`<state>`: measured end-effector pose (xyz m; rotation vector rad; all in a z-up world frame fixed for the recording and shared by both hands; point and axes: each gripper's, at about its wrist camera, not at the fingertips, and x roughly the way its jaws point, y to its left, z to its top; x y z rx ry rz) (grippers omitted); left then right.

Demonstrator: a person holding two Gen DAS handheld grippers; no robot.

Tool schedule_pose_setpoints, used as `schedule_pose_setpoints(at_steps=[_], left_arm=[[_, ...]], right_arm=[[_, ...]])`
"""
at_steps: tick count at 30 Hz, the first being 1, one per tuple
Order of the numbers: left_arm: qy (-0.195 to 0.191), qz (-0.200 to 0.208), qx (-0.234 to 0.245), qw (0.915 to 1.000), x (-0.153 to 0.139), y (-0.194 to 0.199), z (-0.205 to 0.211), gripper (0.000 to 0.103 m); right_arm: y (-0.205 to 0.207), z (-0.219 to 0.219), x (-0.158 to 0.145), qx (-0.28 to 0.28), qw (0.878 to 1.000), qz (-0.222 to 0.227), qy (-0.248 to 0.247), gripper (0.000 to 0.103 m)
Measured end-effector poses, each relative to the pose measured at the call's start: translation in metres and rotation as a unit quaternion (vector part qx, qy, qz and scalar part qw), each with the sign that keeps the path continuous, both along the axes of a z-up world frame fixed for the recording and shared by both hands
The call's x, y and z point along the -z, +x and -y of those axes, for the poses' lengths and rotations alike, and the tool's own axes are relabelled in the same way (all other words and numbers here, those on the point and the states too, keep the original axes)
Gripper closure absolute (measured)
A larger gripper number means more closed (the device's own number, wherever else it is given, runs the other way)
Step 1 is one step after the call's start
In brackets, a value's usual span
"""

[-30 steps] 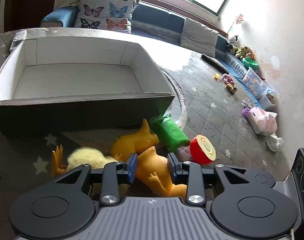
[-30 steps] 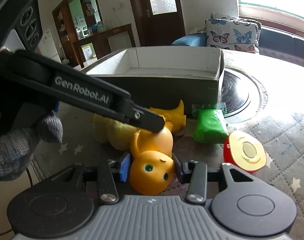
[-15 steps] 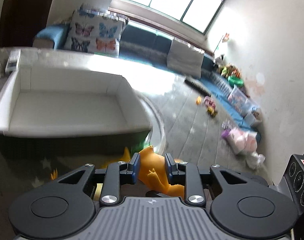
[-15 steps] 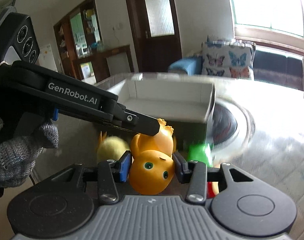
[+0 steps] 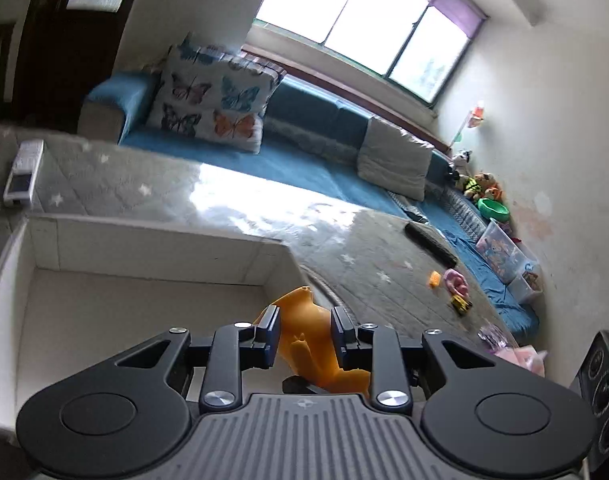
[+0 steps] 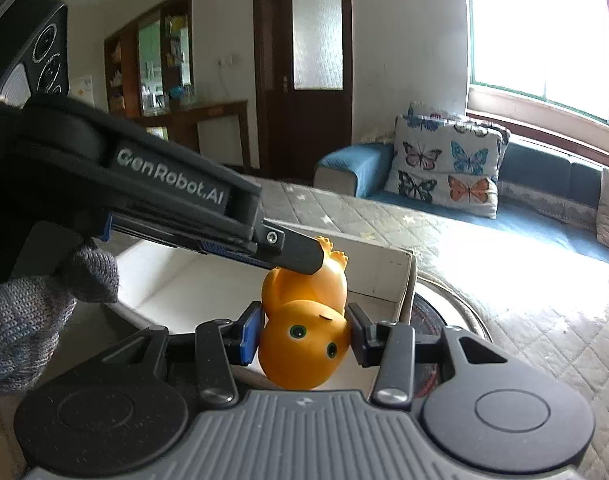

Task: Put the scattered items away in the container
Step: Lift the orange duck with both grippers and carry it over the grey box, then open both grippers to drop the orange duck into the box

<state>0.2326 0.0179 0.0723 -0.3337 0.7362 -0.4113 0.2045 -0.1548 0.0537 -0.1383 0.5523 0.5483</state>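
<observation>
An orange rubber toy animal (image 6: 304,344) is held by both grippers at once. My right gripper (image 6: 304,336) is shut on its head. My left gripper (image 5: 304,334) is shut on its body (image 5: 308,340); its finger comes in from the left in the right wrist view (image 6: 292,254). The toy hangs above the near right corner of the open white-lined box (image 5: 152,244), which looks empty inside; the box also shows in the right wrist view (image 6: 388,272).
The box stands on a grey star-patterned mat (image 5: 364,256). A round metal ring (image 6: 456,304) lies just right of the box. Small toys (image 5: 456,284) and a black bar (image 5: 430,242) lie far right. A blue sofa with butterfly cushions (image 5: 212,104) is behind.
Both grippers have lifted the orange toy off the mat and carried it up to the box's near corner. The yellow, green and red items have dropped out of view.
</observation>
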Motion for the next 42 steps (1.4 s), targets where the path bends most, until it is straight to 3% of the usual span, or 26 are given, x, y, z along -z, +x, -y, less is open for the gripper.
schedule_pose_setpoints(at_steps=[8, 17, 31, 42], left_arm=[[-0.005, -0.047, -0.012, 0.9988, 0.038, 0.047, -0.011, 0.073], [-0.002, -0.068, -0.012, 0.9976, 0.055, 0.057, -0.013, 0.072], [0.005, -0.059, -0.02, 0.9981, 0.042, 0.039, -0.017, 0.072], [0.027, -0.026, -0.035, 0.9987, 0.018, -0.015, -0.027, 0.072]], right_arm=[[0.042, -0.026, 0.032, 0.006, 0.999, -0.041, -0.035, 0.059], [0.047, -0.038, 0.046, -0.003, 0.996, -0.059, -0.061, 0.058], [0.023, -0.026, 0.023, 0.004, 0.998, -0.039, -0.043, 0.054], [-0.032, -0.008, 0.003, -0.023, 1.0, -0.014, -0.015, 0.053]])
